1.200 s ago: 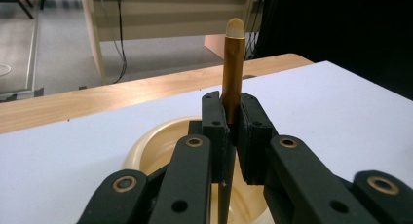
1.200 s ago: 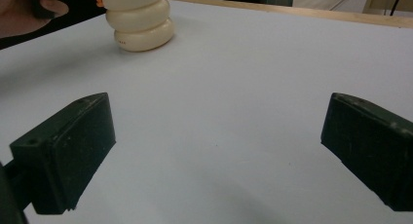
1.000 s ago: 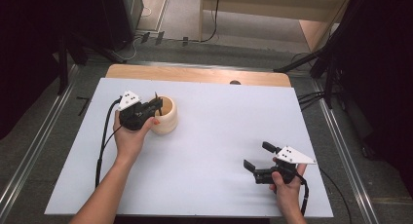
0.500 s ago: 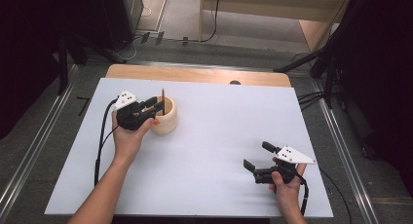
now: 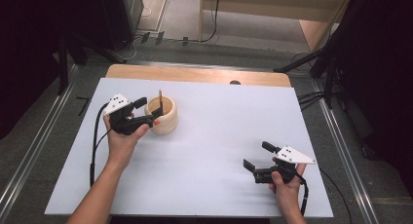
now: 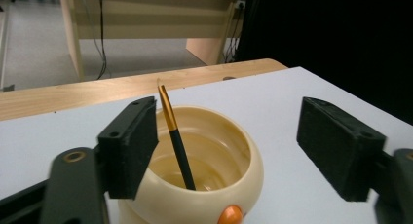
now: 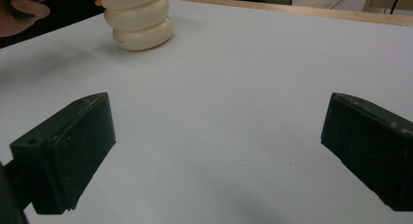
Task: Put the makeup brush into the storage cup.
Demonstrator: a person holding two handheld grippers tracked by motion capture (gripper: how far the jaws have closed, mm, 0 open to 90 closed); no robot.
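A cream, ribbed round pot point(image 5: 163, 118) stands on the white table top point(image 5: 219, 117) at the left. A thin black stick with a gold upper end point(image 5: 159, 96) leans inside it, untouched. My left gripper point(image 5: 148, 109) sits just left of the pot, open, its jaws reaching to either side of the pot's rim. In the left gripper view the pot point(image 6: 219, 170) and stick point(image 6: 176, 139) lie between the wide-apart jaws of the left gripper point(image 6: 234, 136). My right gripper point(image 5: 258, 156) rests open and empty near the front right. The right gripper point(image 7: 214, 146) faces the far pot point(image 7: 141, 19).
A wooden strip point(image 5: 195, 74) runs along the table's back edge. Metal rails point(image 5: 336, 136) flank both sides. The person's hand point(image 7: 24, 5) shows at the top left of the right gripper view. An orange knob point(image 6: 230, 215) sits on the pot's near side.
My left gripper has drawn back to the left from above the pot, and the stick now stands free inside it. The right gripper has not moved.
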